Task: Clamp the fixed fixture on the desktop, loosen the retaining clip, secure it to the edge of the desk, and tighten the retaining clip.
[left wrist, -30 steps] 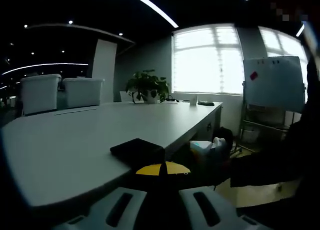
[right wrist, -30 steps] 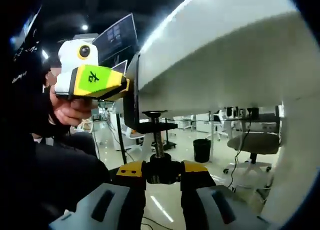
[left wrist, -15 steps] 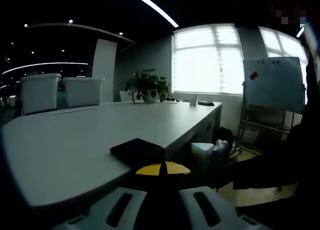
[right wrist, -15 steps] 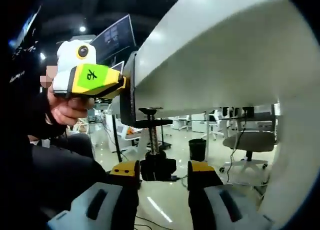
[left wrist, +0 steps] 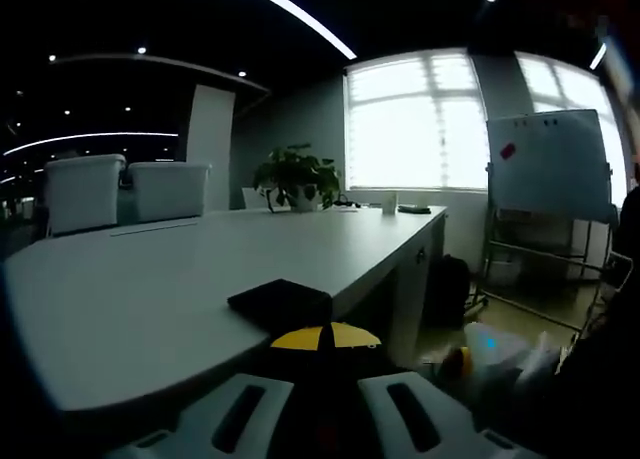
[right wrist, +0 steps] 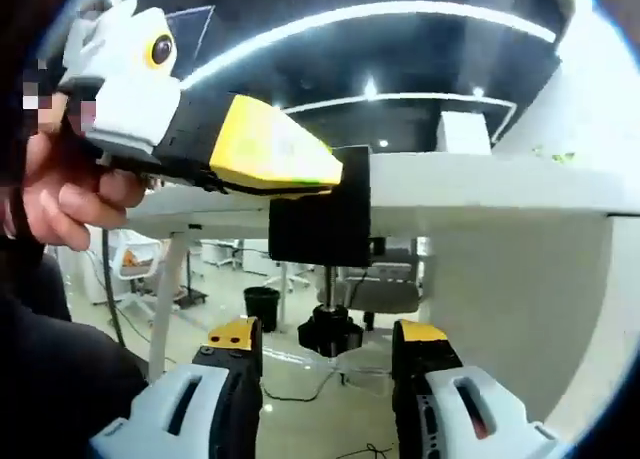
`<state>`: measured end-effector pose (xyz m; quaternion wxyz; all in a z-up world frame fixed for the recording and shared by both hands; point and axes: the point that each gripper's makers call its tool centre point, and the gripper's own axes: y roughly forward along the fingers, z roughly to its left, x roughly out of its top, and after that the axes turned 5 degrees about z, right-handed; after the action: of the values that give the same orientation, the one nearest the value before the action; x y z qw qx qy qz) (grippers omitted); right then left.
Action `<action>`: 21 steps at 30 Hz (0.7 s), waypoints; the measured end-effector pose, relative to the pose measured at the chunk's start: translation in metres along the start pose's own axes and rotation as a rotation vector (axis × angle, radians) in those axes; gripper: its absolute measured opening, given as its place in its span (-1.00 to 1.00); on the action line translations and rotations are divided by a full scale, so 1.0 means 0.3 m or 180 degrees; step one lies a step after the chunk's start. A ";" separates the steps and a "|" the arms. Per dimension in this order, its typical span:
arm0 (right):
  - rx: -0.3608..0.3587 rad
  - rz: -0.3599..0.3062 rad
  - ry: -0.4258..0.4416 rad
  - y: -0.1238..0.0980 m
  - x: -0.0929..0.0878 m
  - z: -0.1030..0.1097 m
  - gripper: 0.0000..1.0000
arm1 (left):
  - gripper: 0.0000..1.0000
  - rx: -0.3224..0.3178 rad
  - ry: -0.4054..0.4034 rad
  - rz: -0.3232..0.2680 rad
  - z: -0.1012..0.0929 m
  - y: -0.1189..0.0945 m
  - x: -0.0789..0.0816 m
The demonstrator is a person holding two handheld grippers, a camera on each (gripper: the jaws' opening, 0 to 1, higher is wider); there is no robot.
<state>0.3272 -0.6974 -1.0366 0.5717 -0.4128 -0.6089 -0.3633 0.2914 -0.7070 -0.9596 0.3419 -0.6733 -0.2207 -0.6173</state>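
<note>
The black C-shaped metal clamp fixture (right wrist: pixel 322 217) sits on the edge of the white worktop (right wrist: pixel 480 174), its flat top plate (left wrist: pixel 280 302) lying on the worktop's upper surface just ahead of the left gripper's yellow-tipped fingers (left wrist: pixel 325 336). In the right gripper view the left gripper (right wrist: pixel 335 179), yellow and black with a white camera housing, is held in a person's hand (right wrist: pixel 60 184); its fingers meet the top of the clamp body at the worktop edge, and they appear closed on it, though the contact itself is partly hidden.

Below the worktop edge the clamp's threaded screw runs down to a black round tightening knob (right wrist: pixel 330 334). The right gripper (right wrist: pixel 325 341) hangs beneath, its fingers apart, one on either side of the knob and not touching it.

Beyond the left fingers, far across the worktop, stand two white plastic bins (left wrist: pixel 120 189) and a green potted plant (left wrist: pixel 295 174). A whiteboard on a stand (left wrist: pixel 548 169) is off to the right of the fingers, near bright windows.
</note>
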 end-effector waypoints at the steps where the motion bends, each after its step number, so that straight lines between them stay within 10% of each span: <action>1: -0.0110 -0.0008 -0.0004 -0.001 0.006 -0.001 -0.06 | -0.98 0.0007 0.0001 -0.0008 0.001 -0.002 0.001; 14: -0.0390 0.0131 0.0064 0.048 -0.016 -0.002 -0.10 | -0.98 -0.0016 -0.0060 -0.0070 0.004 -0.023 0.010; 21: -0.0395 0.0162 0.0021 0.063 -0.020 0.011 -0.46 | -0.98 -0.0029 -0.0042 -0.0075 0.005 -0.024 0.010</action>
<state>0.3432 -0.6874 -1.0435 0.5560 -0.4616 -0.5727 -0.3871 0.2876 -0.7015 -0.9553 0.3301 -0.6763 -0.2281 -0.6178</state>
